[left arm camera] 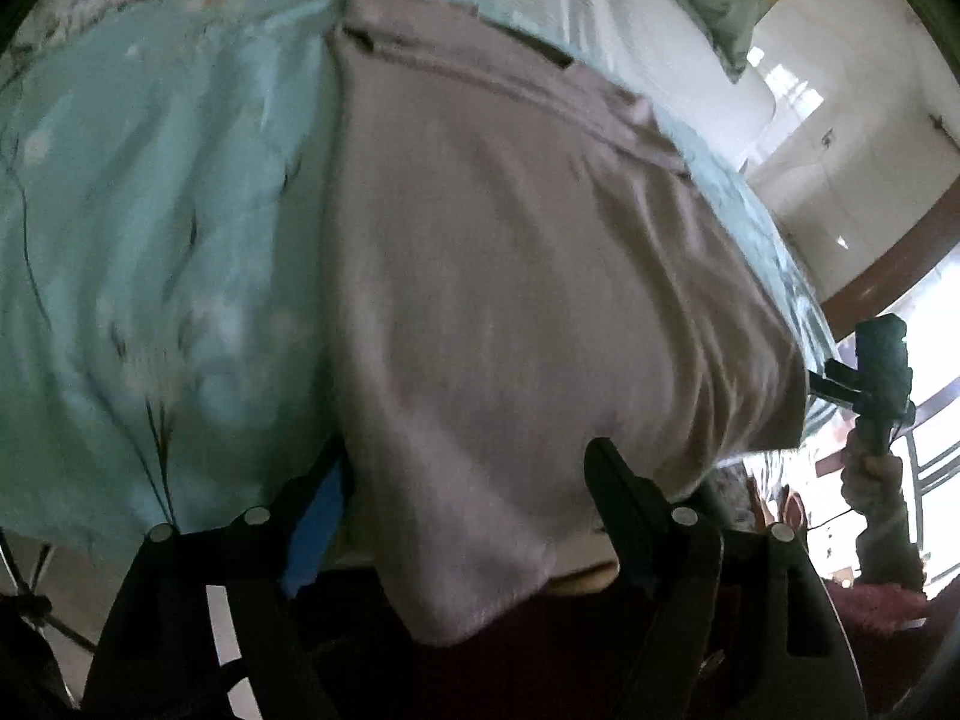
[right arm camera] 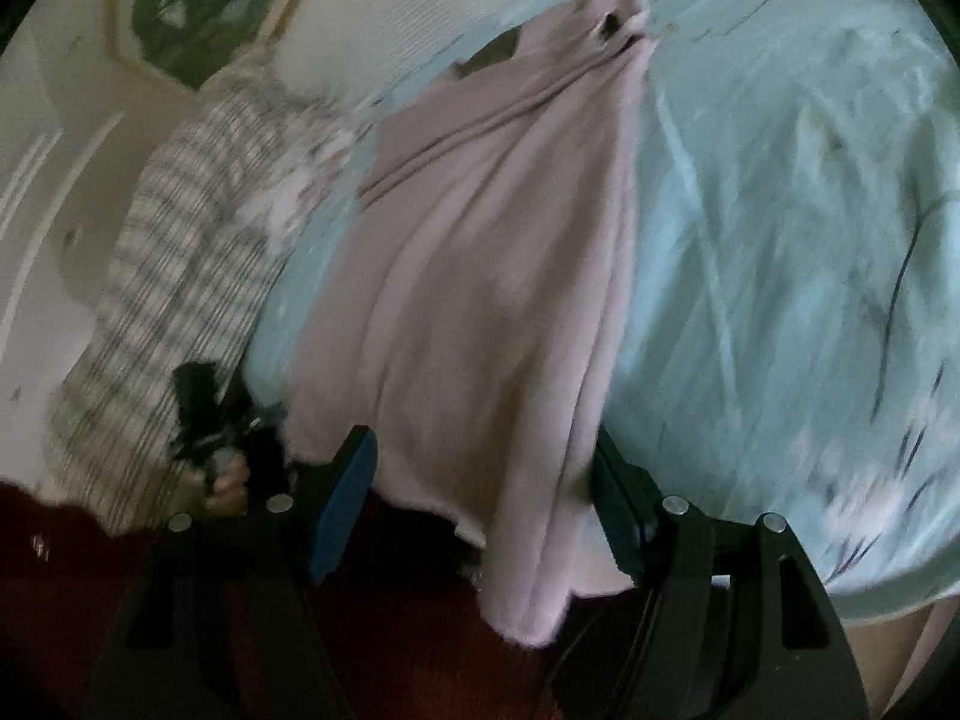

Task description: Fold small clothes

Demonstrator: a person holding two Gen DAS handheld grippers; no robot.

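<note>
Black hand-held gripper (right arm camera: pixel 483 492) — blue pads (right arm camera: pixel 342 504), silver screws (right arm camera: pixel 675 505) — and a dark red sleeve (left arm camera: pixel 888 600).

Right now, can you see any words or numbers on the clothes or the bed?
No words or numbers can be read in either view.
Pink garment: plain, no print or tag showing.
Sheet: only a flower pattern, no writing.
Striped cloth: only stripes.
Both pictures are blurred, so any small label would not be readable.
</note>
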